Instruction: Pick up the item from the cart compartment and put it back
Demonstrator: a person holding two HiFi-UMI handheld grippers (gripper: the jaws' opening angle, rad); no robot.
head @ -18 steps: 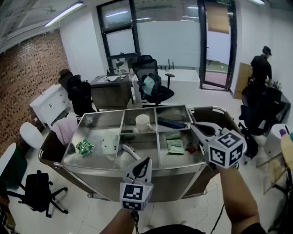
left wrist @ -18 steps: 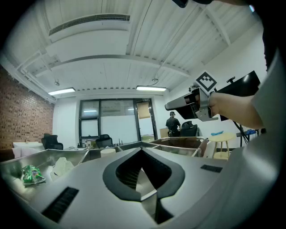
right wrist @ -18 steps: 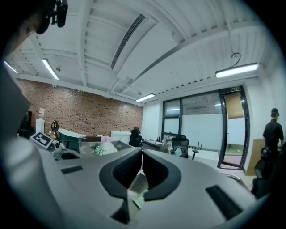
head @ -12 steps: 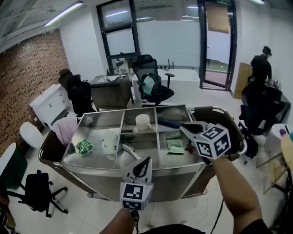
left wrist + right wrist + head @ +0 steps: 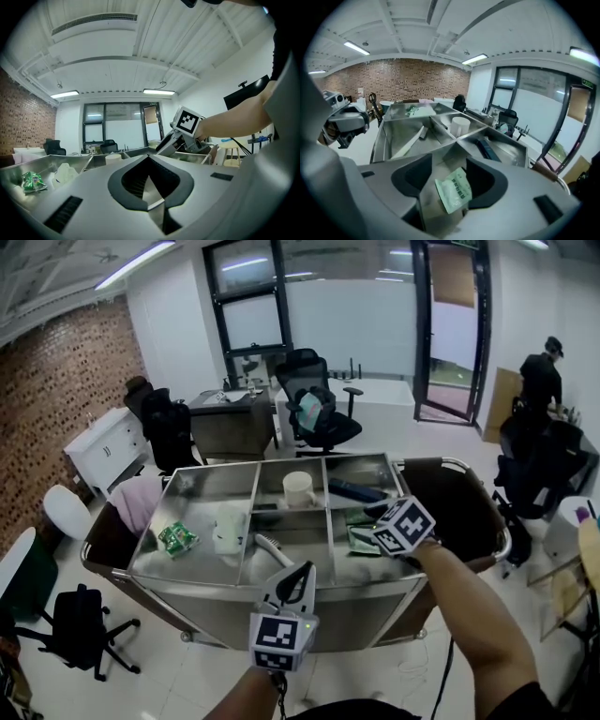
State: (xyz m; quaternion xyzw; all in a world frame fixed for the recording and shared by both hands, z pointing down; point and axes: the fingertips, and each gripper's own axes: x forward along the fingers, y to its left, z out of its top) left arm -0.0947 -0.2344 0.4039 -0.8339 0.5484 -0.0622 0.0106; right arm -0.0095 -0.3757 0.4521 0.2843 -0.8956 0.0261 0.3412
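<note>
A pale green packet lies on the floor of the cart's near right compartment. My right gripper reaches down into that compartment. Its jaws stand wide open around the packet, and the pads do not press on it. My left gripper hangs in front of the cart's near wall, its tips together and nothing between them. From the left gripper view, the right gripper shows above the cart rim.
The steel cart has several compartments. They hold a white cup, a dark flat item, a white brush, a white crumpled thing and a green snack bag. Office chairs and desks stand around it; a person stands far right.
My right gripper has moved left and down, from above the cart's right edge into the near right compartment over the green packet. The left gripper has stayed in place.
</note>
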